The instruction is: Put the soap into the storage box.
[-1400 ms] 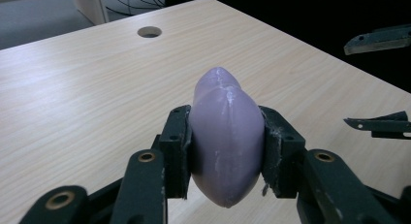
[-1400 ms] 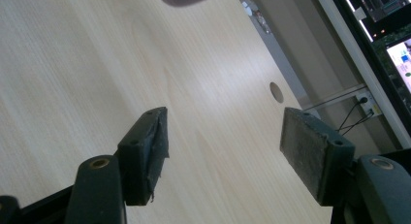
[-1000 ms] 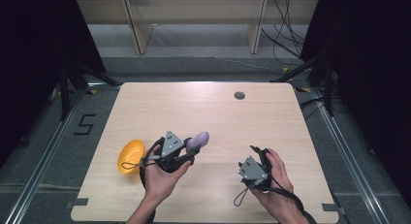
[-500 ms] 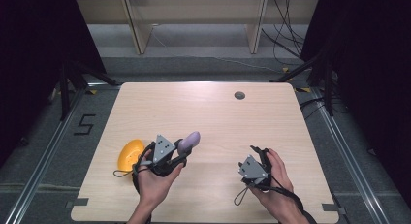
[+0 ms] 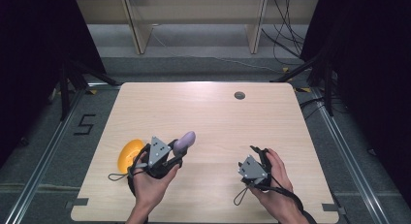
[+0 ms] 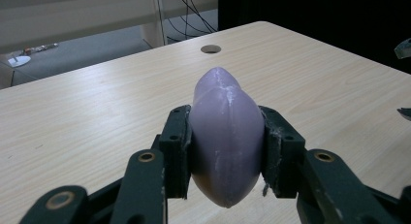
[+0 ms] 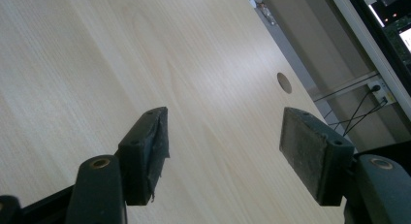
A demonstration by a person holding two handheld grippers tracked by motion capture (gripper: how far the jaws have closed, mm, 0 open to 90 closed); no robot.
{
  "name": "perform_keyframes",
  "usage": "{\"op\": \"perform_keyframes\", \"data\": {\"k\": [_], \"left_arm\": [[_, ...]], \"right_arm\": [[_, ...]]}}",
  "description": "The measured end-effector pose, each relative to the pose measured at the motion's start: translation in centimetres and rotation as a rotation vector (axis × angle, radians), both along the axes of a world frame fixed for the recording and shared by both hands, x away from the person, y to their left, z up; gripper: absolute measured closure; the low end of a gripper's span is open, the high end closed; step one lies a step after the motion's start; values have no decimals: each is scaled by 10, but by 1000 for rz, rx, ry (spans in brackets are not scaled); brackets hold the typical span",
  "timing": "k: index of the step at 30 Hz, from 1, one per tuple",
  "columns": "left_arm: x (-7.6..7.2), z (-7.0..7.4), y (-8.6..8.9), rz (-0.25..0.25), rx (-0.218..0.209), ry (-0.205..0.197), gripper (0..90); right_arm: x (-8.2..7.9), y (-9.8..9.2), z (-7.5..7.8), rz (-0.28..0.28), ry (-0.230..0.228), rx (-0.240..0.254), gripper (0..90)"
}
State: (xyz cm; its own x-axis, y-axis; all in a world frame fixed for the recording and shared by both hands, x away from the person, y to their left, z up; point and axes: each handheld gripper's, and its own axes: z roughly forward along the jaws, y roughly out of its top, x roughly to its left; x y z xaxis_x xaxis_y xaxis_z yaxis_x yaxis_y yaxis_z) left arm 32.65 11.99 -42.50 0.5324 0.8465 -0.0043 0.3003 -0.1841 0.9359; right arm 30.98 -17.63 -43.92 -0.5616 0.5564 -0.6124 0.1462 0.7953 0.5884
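Purple egg-shaped object (image 6: pixel 226 136), clamped between the two pads of the left gripper (image 5: pixel 177 149), tapered end poking out beyond the fingertips, raised above the wooden table (image 5: pixel 208 112). Left hand (image 5: pixel 150 183) reaching in from the near edge, angled forward and to the right. Orange bowl-like thing (image 5: pixel 129 155) just behind and left of that hand. Right gripper (image 7: pixel 228 151) low over bare wood, fingers spread wide, holding nothing.

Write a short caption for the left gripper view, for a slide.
Left hand-held gripper shut on a smooth purple egg-shaped object above a light wooden table.
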Motion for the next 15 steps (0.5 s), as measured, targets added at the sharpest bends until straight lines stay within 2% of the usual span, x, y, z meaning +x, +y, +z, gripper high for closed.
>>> {"op": "perform_keyframes", "data": {"k": [4, 5, 9, 12, 15], "left_arm": [[-2, 1, 4, 10, 2, -2, 589], [-2, 2, 4, 17, 3, -4, 590], [-4, 3, 8, 27, 4, -16, 590], [-6, 4, 11, 33, 3, -23, 590], [-8, 5, 14, 45, -3, -26, 590]], "right_arm": [[1, 0, 0, 7, -10, -6, 353], [0, 0, 0, -4, 2, 7, 354], [0, 0, 1, -16, 4, 17, 361], [0, -1, 1, -6, 1, 8, 364], [0, 0, 1, -19, 2, 18, 364]]}}
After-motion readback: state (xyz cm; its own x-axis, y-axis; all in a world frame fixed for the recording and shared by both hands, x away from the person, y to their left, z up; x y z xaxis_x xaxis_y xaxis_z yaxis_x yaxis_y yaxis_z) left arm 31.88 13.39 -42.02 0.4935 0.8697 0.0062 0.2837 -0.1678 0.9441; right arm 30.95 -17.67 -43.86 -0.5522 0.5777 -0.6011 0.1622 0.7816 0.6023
